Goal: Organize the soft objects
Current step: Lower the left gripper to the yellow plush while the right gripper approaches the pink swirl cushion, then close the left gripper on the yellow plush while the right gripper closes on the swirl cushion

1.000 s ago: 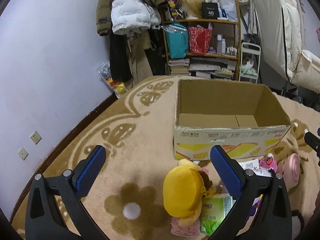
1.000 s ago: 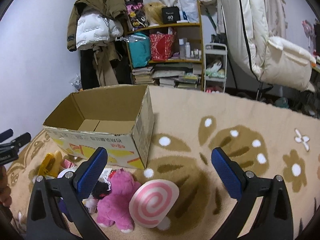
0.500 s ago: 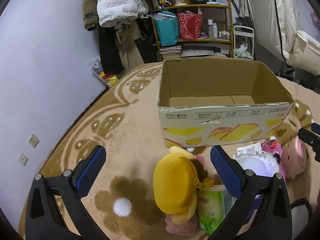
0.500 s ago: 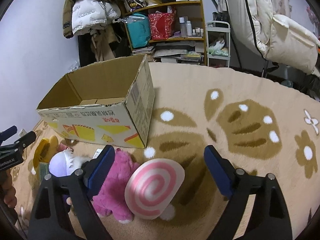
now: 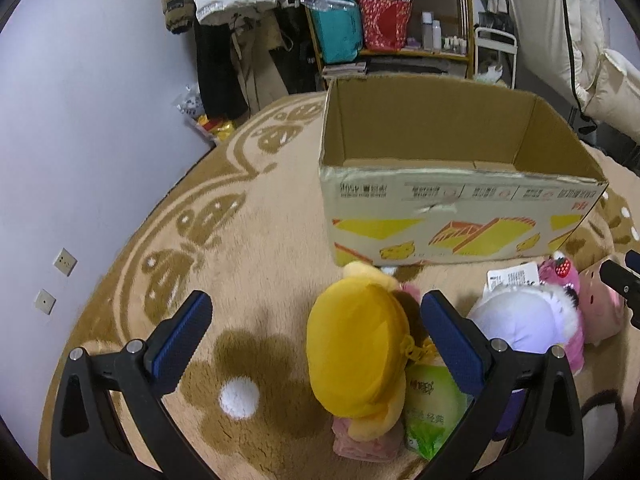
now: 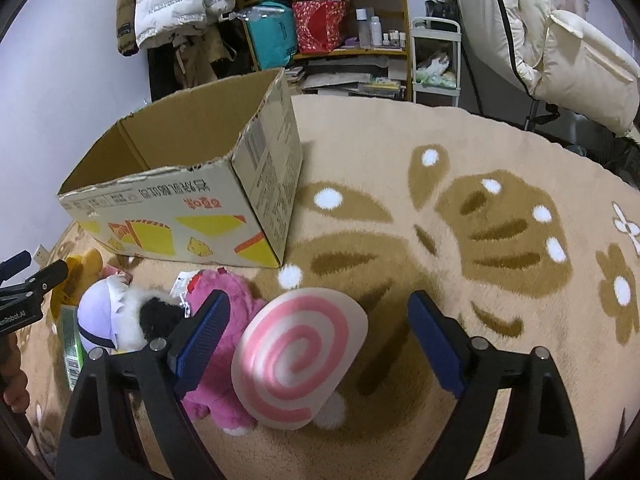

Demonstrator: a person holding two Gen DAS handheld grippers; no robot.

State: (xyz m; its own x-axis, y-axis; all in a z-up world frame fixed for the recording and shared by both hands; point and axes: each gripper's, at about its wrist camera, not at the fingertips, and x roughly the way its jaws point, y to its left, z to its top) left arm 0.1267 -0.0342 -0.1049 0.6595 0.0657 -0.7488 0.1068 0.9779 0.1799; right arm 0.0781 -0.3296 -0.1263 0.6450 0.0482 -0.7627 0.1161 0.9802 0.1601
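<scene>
Beige patterned carpet (image 6: 460, 152) carries an empty cardboard box (image 5: 448, 216), flaps up, apparently the bin for the toys heaped before it. Left gripper (image 5: 316, 336) hovers wide open around the yellow plush (image 5: 356, 356); right gripper (image 6: 318, 330), equally spread, brackets the pink swirl cushion (image 6: 296, 356). A tissue pack (image 5: 432, 404) and pink bear (image 6: 224, 304) crowd both targets.

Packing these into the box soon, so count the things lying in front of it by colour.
Yellow plush: 1
Pink items: 3, plush toy, swirl cushion, small packet
White-and-lilac plush: 1
Green tissue pack: 1
Total: 6
</scene>
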